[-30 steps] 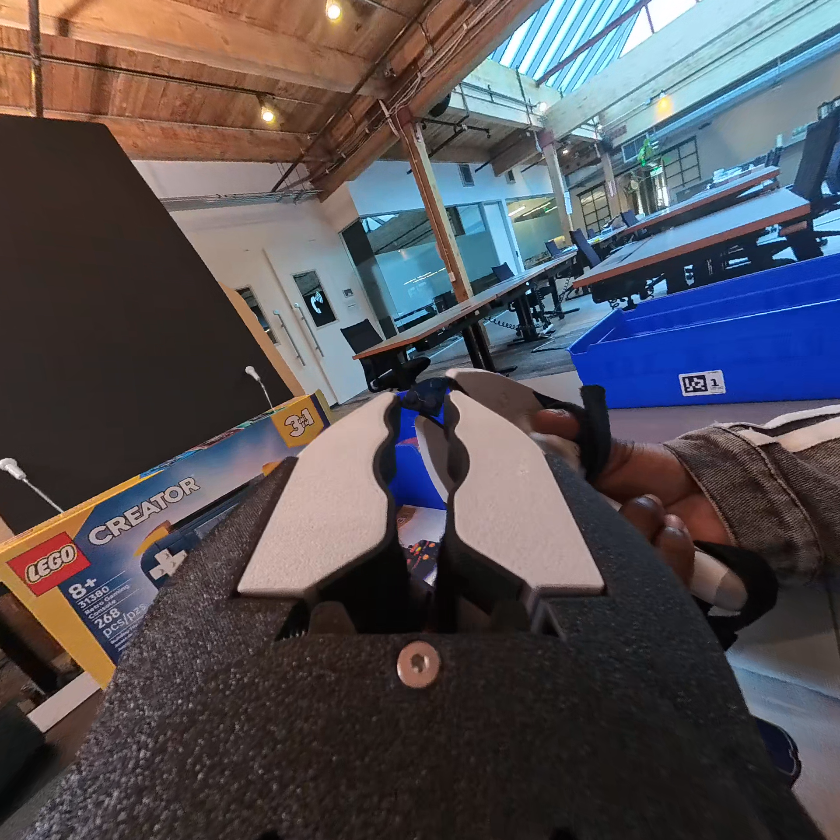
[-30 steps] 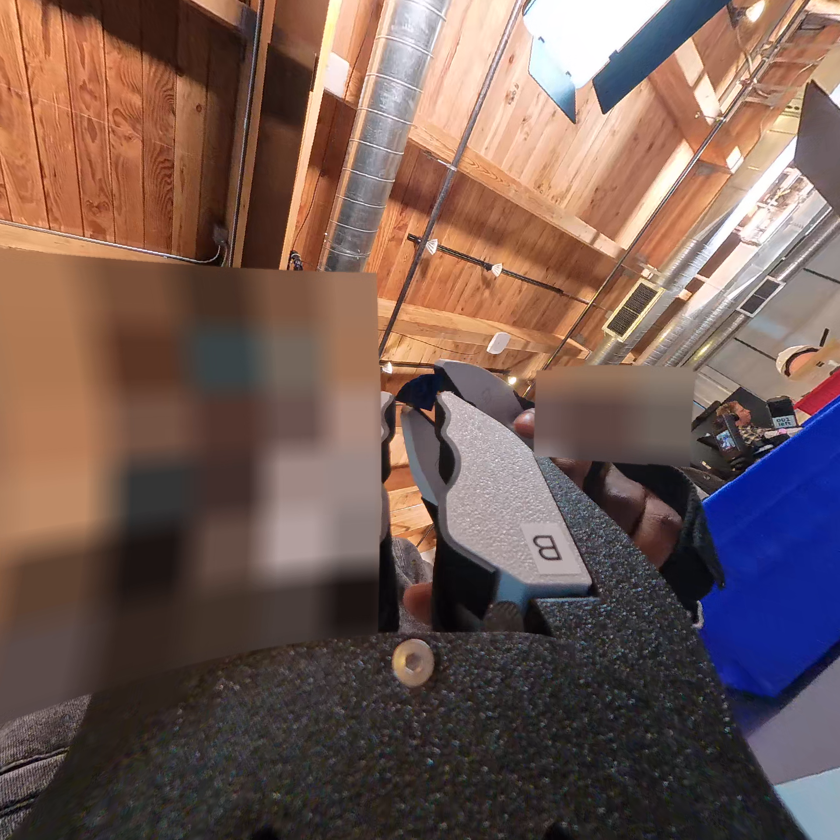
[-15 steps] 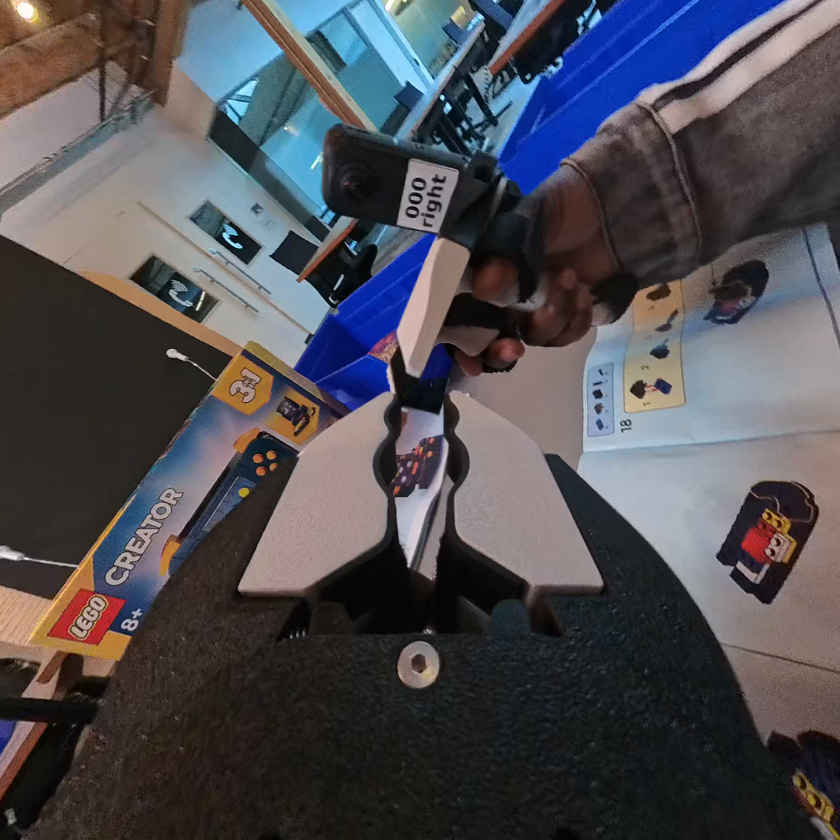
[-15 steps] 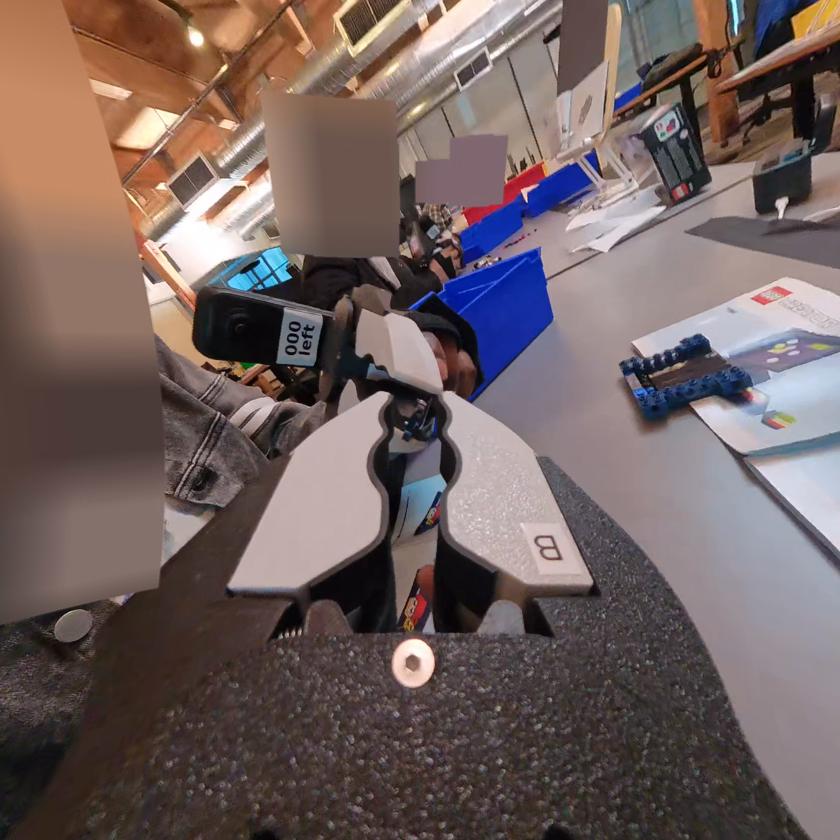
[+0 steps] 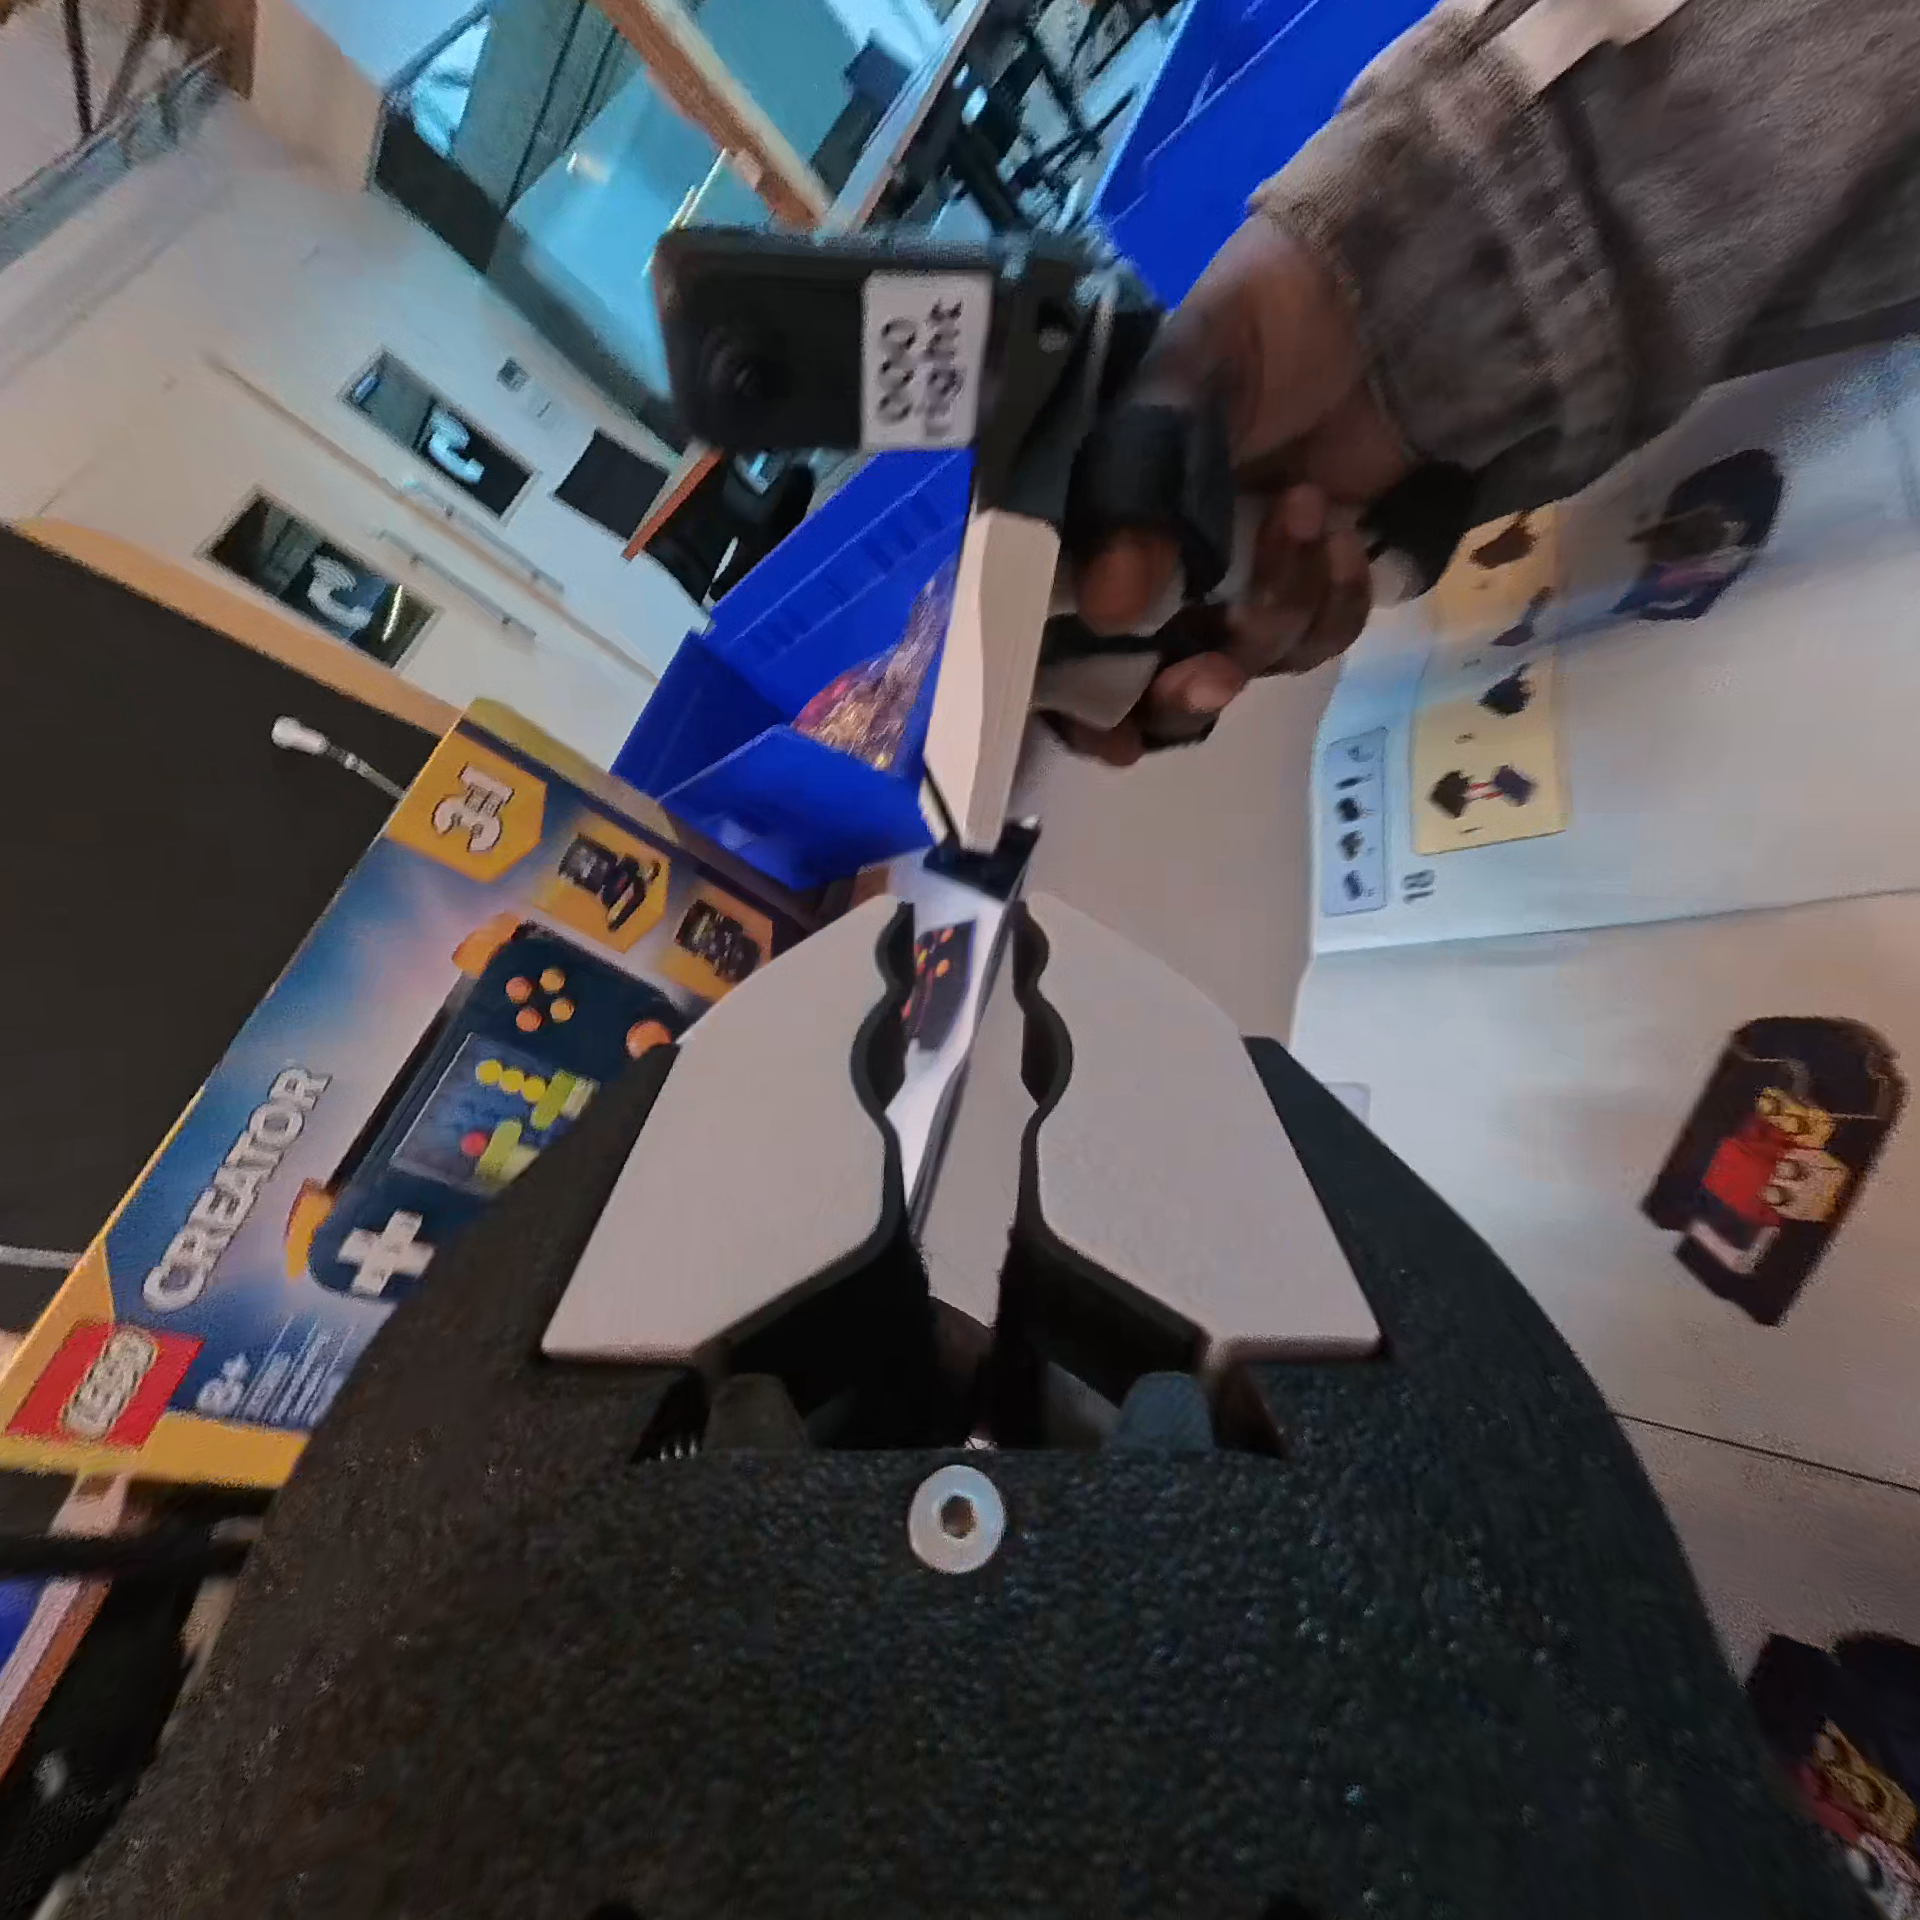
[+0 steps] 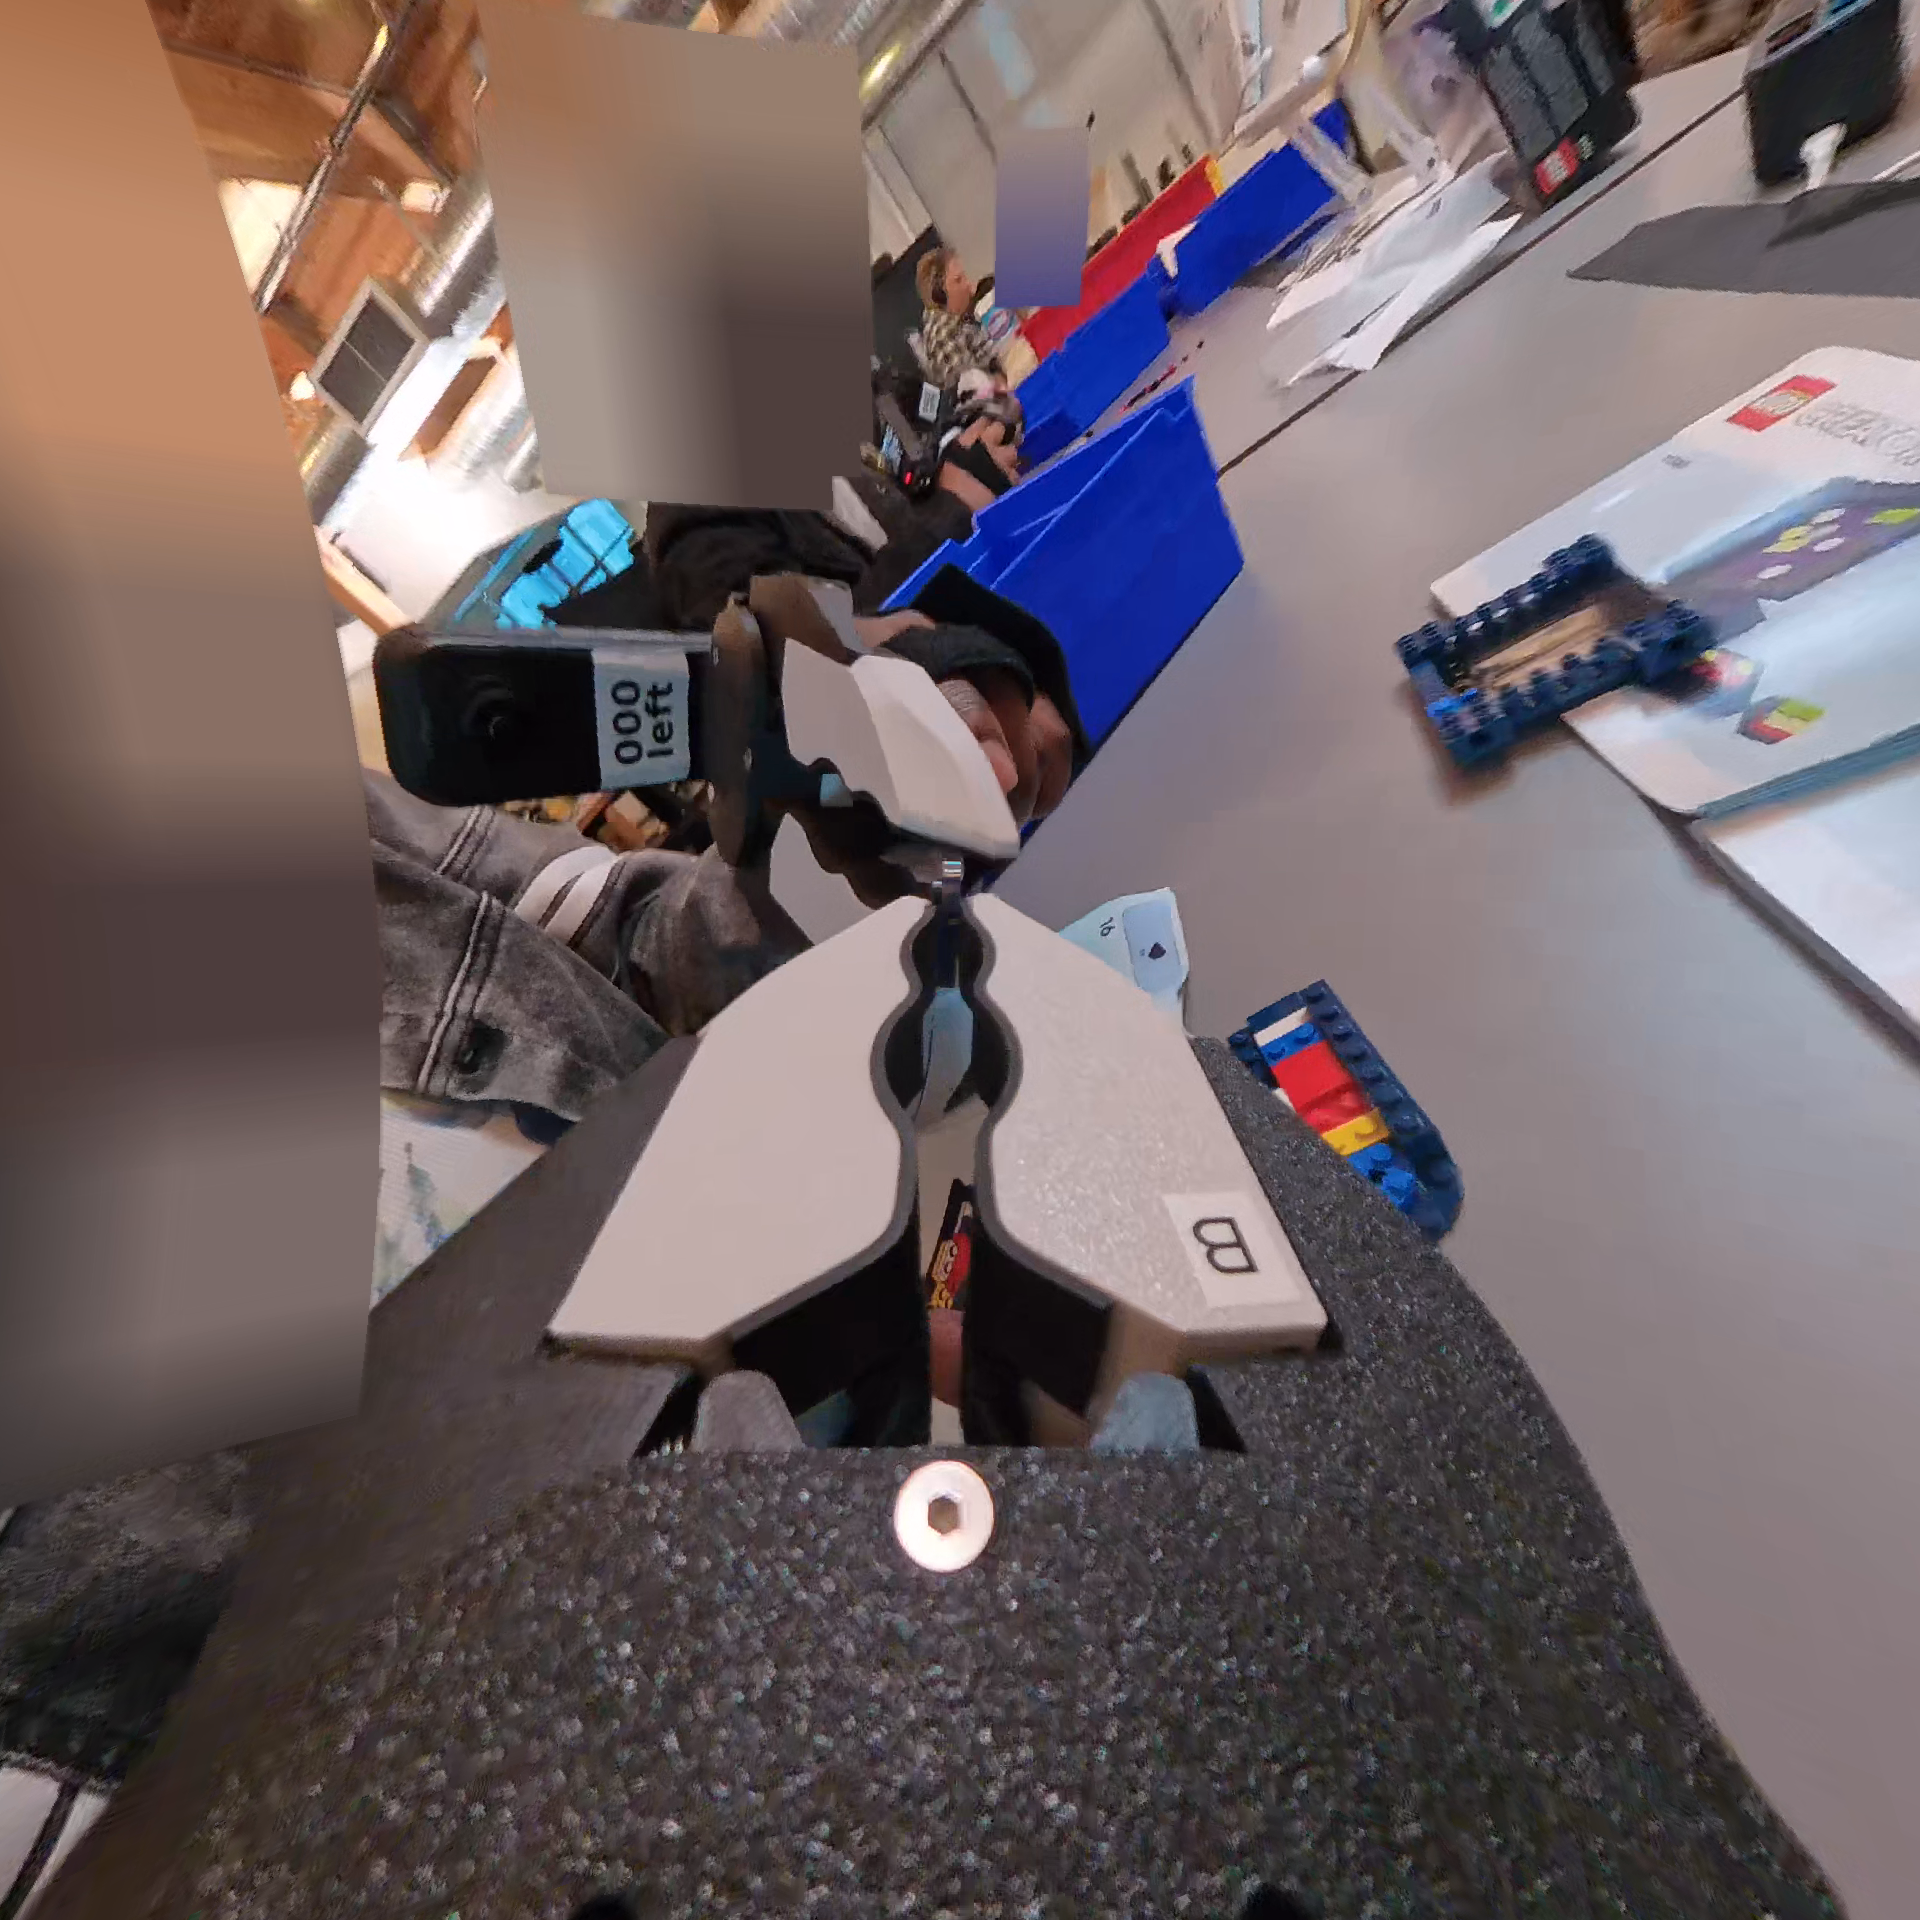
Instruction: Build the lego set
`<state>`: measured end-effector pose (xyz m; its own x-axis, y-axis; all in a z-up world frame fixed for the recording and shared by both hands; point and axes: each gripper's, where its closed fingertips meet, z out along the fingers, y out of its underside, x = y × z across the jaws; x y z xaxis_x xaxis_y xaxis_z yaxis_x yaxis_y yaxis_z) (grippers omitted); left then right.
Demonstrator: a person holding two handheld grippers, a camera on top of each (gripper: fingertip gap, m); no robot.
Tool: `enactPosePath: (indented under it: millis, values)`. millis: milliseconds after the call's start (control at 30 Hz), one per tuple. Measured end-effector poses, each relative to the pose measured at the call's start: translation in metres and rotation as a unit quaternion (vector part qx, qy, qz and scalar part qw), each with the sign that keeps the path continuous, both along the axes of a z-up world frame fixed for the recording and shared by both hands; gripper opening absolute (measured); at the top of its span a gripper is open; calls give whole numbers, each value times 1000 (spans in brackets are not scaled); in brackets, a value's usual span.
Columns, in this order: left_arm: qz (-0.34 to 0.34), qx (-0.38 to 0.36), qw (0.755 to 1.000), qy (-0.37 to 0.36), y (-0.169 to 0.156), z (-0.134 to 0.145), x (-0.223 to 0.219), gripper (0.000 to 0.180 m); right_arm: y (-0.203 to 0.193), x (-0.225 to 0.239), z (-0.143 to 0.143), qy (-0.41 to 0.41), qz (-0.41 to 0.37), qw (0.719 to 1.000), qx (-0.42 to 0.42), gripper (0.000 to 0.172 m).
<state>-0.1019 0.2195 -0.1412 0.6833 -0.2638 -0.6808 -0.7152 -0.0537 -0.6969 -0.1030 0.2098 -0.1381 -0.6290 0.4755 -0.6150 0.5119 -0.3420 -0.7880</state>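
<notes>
My left gripper is shut on a small dark blue plate piece, which spans the gap at its fingertips. My right gripper comes down onto the same piece from above, held by a hand in a grey sleeve. In the right wrist view my right gripper is shut on the piece's thin edge, which shows as a dark sliver between the tips. The left gripper's white fingers meet the piece there from the far side. Both grippers hold it in the air above the grey table.
A toy box and blue bins lie to the left. An open instruction booklet lies under the grippers. A dark blue frame build rests on a second booklet. A blue plate with red, white and yellow bricks lies close right. My left and right fingertips are right by each other.
Both grippers tilted down from the ceiling and room toward the table. My right gripper's fingers came together from a wider gap onto the piece's thin edge. The left grip has not changed.
</notes>
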Motion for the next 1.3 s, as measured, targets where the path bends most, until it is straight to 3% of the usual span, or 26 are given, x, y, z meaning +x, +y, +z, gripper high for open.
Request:
enactPosePath:
  millis: [67, 133, 267, 467, 600, 800, 933, 1067, 1300]
  values:
    - [41, -35, 999, 1, 3, -13, -17, 34, 20, -6, -19, -40, -56, 997, 21, 3]
    - [60, -128, 990, -25, 1, -41, -27, 48, 35, -7, -51, -103, -100, 988, 52, 3]
    - [70, -229, 967, -89, 1, -67, -28, 48, 36, -6, -91, -182, -115, 973, 84, 3]
    - [80, -332, 931, -127, -3, -100, -32, 47, 34, -5, -103, -210, -115, 963, 124, 3]
    - [86, -343, 927, -128, -5, -108, -35, 34, 35, -4, -107, -219, -117, 958, 146, 5]
    - [89, -328, 929, -149, -5, -108, -36, 33, 44, 7, -95, -185, -91, 959, 196, 25]
    - [95, -322, 926, -171, -5, -107, -36, 33, 47, 8, -103, -126, -69, 943, 302, 8]
    - [100, -316, 926, -181, -5, -107, -37, 33, 44, -1, -113, -93, -67, 920, 375, 6]
    - [104, -314, 922, -199, -3, -107, -36, 33, 35, -5, -115, -104, -67, 922, 367, 0]
